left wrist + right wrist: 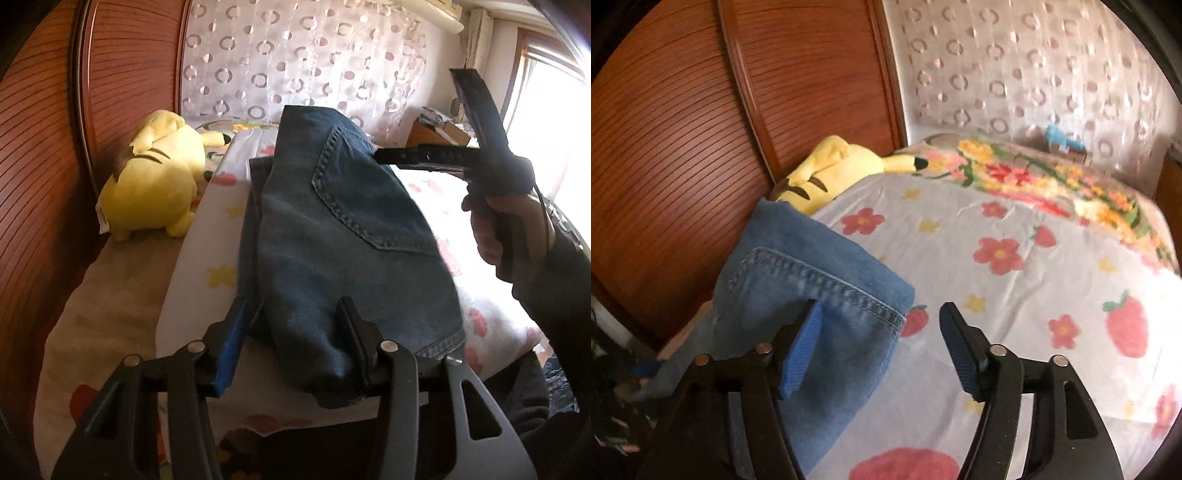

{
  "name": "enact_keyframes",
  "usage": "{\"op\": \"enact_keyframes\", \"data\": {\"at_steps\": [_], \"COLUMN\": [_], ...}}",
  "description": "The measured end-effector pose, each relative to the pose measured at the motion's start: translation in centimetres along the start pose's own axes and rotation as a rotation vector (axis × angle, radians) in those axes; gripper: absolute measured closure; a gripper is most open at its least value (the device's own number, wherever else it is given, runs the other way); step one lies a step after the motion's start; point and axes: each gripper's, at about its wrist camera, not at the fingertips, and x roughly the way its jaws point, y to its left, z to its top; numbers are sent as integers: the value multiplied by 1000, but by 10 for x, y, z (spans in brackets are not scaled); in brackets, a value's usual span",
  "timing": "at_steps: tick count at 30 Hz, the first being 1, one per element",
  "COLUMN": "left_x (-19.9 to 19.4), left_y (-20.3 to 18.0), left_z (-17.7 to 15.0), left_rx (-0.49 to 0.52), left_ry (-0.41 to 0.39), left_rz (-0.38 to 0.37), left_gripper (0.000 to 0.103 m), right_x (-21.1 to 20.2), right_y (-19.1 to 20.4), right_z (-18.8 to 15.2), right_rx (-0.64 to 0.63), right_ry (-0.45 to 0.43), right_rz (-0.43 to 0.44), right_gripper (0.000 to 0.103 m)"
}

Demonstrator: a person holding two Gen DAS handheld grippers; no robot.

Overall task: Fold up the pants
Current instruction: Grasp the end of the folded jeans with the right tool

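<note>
The jeans point(343, 236) lie folded on the bed point(207, 229), toward its edge near the wooden closet doors point(48, 147), back pocket facing up. The fold looks nearly finished, though how many layers lie underneath cannot be told.

The left gripper point(291, 343) has its jaws apart with the near end of the bundle between them; whether the pads press the cloth cannot be told from this angle. The right gripper point(879, 347) stands well apart with nothing between its jaws, only the sheet below and the jeans' hem just beside its left pad. In the left wrist view it hangs above the far side of the jeans.

Judging from this, the step in hand is the last fold or tidy-up. The next move calls for a grip through all the thick layers at once, since stiff seamed denim springs back.

The denim is heavy, with pale raised stitching. The sheet is thin, smooth cotton with flowers and strawberries. A soft yellow plush point(151, 177) lies near the closet
</note>
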Motion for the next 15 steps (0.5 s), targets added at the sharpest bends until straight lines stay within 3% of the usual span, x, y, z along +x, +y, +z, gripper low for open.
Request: {"op": "enact_keyframes", "data": {"at_steps": [11,15], "left_x": [0,-1], "left_y": [3,5], "left_z": [-6,-8], "left_rx": [-30,-37], "left_ry": [-15,-33], "left_rz": [-15,-33], "left_gripper": [55,61], "right_x": [38,39], "right_y": [-6,-7], "right_z": [-15,-15], "right_rx": [73,85], "right_ry": [121,124], "right_rz": [103,131], "right_gripper": [30,30]}}
